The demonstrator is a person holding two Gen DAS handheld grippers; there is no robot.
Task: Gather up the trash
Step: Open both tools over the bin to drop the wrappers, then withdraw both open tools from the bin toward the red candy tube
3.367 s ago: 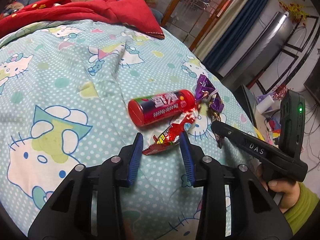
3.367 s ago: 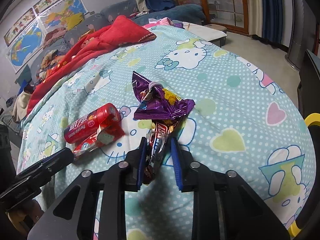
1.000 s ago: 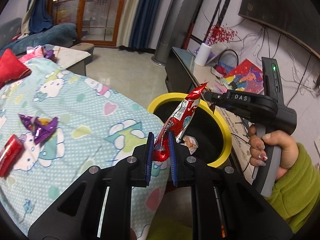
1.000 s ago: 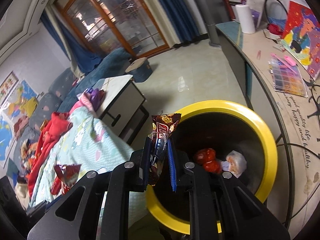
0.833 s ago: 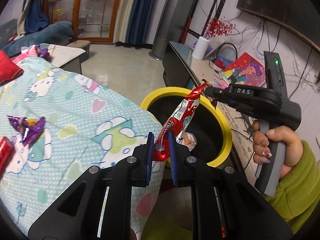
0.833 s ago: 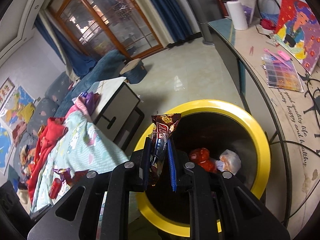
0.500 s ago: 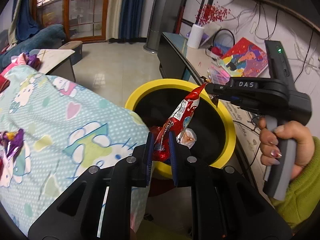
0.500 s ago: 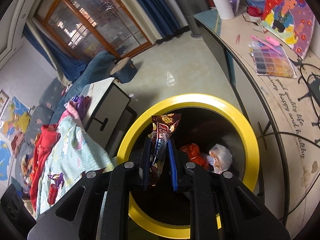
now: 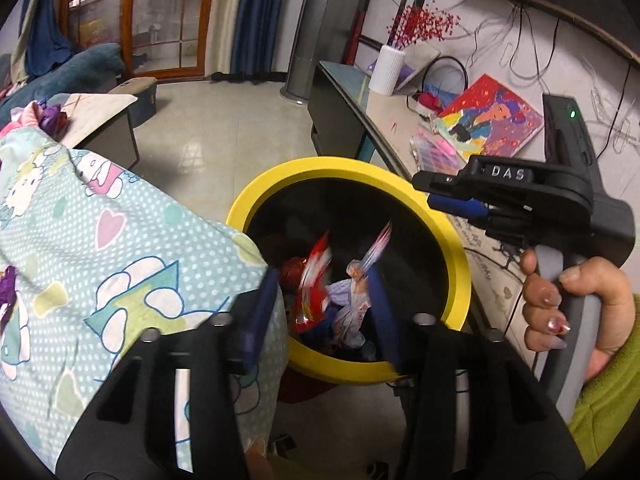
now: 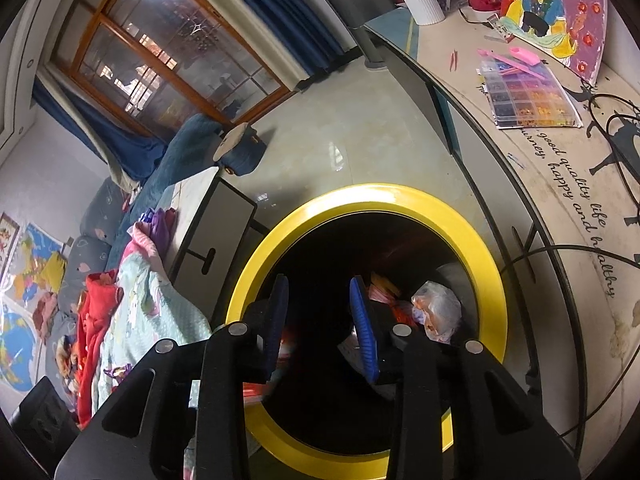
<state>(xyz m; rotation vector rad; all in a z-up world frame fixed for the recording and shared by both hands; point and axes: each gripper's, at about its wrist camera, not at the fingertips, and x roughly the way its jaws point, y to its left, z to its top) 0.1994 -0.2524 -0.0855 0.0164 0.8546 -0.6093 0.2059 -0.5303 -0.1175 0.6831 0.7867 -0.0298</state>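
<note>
**Both grippers releasing over the bin**

Left gripper (image 9: 324,296) and right gripper (image 10: 320,312) hang over the yellow-rimmed bin (image 9: 456,248), jaws opening, gripping nothing. A blurred red wrapper (image 9: 314,280) shows inside the rim between the left fingers, free of both pads. Bedspread (image 9: 100,240) abuts the bin's left edge.

"DAS" in white capitals on the black body of the right tool (image 9: 444,196), seen from the left wrist view. Black script on the desk (image 10: 560,184), right of the right tool (image 10: 320,300): "good quality life" over "happy and healthy"; a partial word before it, "...urney". Wrapper print in the bin too blurred to read.
</note>
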